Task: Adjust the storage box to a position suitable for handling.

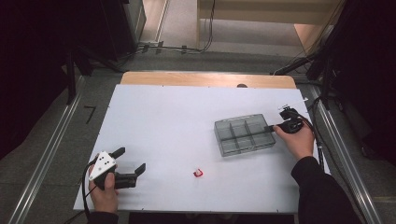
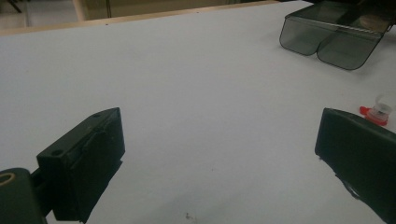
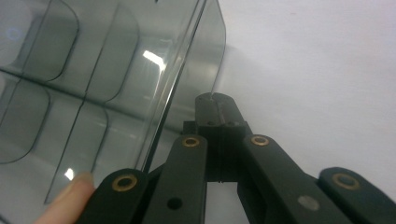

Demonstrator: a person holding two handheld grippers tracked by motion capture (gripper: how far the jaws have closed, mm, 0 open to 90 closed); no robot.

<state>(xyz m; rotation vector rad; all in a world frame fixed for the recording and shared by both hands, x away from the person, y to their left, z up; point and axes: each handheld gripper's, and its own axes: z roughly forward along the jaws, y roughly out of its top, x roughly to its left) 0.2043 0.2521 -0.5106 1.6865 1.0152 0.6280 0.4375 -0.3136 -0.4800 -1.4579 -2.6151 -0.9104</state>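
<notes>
A smoky clear box (image 1: 243,133) with several compartments lies on the right half of the white table (image 1: 163,116). My right gripper (image 1: 271,127) is shut, its tips against the box's right wall. In the right gripper view the closed jaws (image 3: 215,100) meet the outside of the box (image 3: 93,84); whether they pinch the wall I cannot tell. A small red and clear piece (image 1: 198,173) lies near the front middle. My left gripper (image 1: 132,158) is open at the front left, low over the table. In the left gripper view the red piece (image 2: 377,113) sits past the right jaw and the box (image 2: 327,35) lies far off.
A wooden strip (image 1: 205,79) borders the table's far side. Metal rails (image 1: 51,149) run along the floor on both sides, and cables and stands (image 1: 308,65) sit at the back right. A person's fingertip (image 3: 70,196) rests beside the right gripper's linkage.
</notes>
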